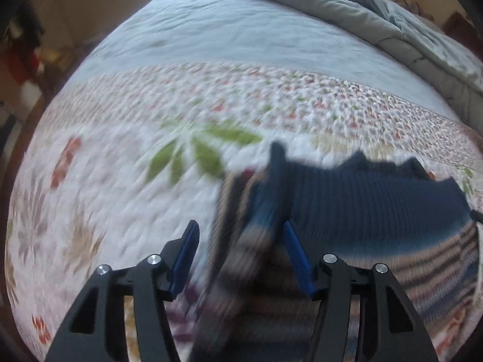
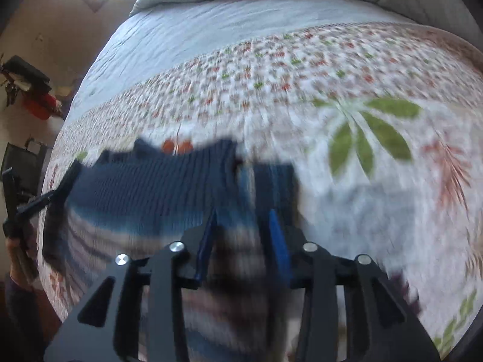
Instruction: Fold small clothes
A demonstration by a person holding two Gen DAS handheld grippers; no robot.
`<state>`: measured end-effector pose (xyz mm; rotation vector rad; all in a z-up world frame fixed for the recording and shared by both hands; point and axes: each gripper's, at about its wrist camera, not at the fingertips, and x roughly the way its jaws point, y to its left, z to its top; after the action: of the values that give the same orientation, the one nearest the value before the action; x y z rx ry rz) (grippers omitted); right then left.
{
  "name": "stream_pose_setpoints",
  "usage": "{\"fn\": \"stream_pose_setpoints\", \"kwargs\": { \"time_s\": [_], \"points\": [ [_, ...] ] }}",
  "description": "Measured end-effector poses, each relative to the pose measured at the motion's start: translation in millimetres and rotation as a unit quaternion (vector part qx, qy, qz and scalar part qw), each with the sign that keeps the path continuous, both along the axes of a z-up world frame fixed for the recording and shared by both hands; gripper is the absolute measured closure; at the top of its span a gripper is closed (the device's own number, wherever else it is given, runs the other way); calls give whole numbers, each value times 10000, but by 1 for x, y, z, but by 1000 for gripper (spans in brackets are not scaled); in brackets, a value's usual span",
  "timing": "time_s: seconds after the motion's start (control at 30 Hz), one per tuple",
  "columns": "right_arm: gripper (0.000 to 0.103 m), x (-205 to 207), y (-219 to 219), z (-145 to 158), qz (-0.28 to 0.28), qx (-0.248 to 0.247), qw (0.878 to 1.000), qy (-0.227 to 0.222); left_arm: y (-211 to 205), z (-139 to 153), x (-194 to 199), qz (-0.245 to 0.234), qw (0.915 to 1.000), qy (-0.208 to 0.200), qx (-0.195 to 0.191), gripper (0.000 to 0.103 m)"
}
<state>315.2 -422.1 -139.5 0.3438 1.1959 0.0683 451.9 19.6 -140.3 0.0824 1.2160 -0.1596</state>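
1. My left tongs [image 1: 241,232] point steeply down at the bed, blue pads apart. A blurred fold of the knitted garment [image 1: 362,205] stands between them, and I see bare gaps on both sides of it, so the pads look let go of the cloth.
2. My right tongs [image 2: 243,229] tilt down the same way. Their blue pads stand closer together, with the garment's edge [image 2: 169,187] bunched between them. The blur hides whether the pads press on the knit, so I cannot tell if they grip it.
3. From the right camera I see my left tongs [image 2: 65,181] at the garment's far end, and my left hand [image 2: 18,250] wrapped round their handle near the picture's left rim.
4. The garment is a small ribbed knit, navy at the top, fading to lighter blue, then pale and dark stripes lower down. It lies spread across the floral quilt [image 1: 120,157] between my two tongs, one end at each.
5. The quilt has green leaves and red flowers. Beyond it lies a plain pale-blue sheet [image 1: 226,42], and a grey duvet [image 1: 347,9] is heaped at the far end of the bed.
6. Left of the bed, in the right camera, something red [image 2: 39,105] and dark clutter sit by the wall, too blurred to name.
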Motion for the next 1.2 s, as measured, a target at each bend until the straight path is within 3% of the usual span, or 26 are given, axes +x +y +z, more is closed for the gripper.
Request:
{"fn": "stream_pose_setpoints", "kwargs": {
  "time_s": [0.07, 0.17, 0.33, 0.53, 0.6, 0.73, 0.87, 1.0, 1.13, 1.2],
  "points": [
    [49, -29, -1, 5, 87, -26, 9999, 58, 19, 6, -27, 7, 9999, 16, -112, 44],
    [35, -80, 4, 10, 260, 100, 9996, 108, 43, 11, -73, -26, 9999, -12, -126, 42],
    [33, -131, 7, 1, 223, 466, 9979, 389, 63, 11, -115, -45, 9997, -75, -219, 42],
    [33, -148, 10, -18, 104, 680, 9959, 588, 48, 4, -123, -365, 9990, 49, -270, 42],
    [33, -151, 12, -24, 98, 687, 9958, 602, 40, -7, -125, -434, 9989, 180, -91, 43],
    [33, -149, 14, -23, 152, 690, 9960, 556, 42, -26, -124, -416, 9984, 286, 239, 61],
    [33, -148, 10, -24, 186, 709, 9958, 542, 56, -44, -119, -288, 9987, 431, 23, 62],
    [32, -150, 1, -25, 117, 841, 9949, 543, 51, -33, -122, -315, 9989, 336, 102, 57],
    [31, -146, 4, -23, 223, 881, 9941, 595, 67, -18, -123, 40, 9986, 383, -374, 28],
    [31, -142, 9, -23, 319, 873, 9937, 625, 79, -17, -121, 180, 9969, 469, -613, 27]
  ]
}}
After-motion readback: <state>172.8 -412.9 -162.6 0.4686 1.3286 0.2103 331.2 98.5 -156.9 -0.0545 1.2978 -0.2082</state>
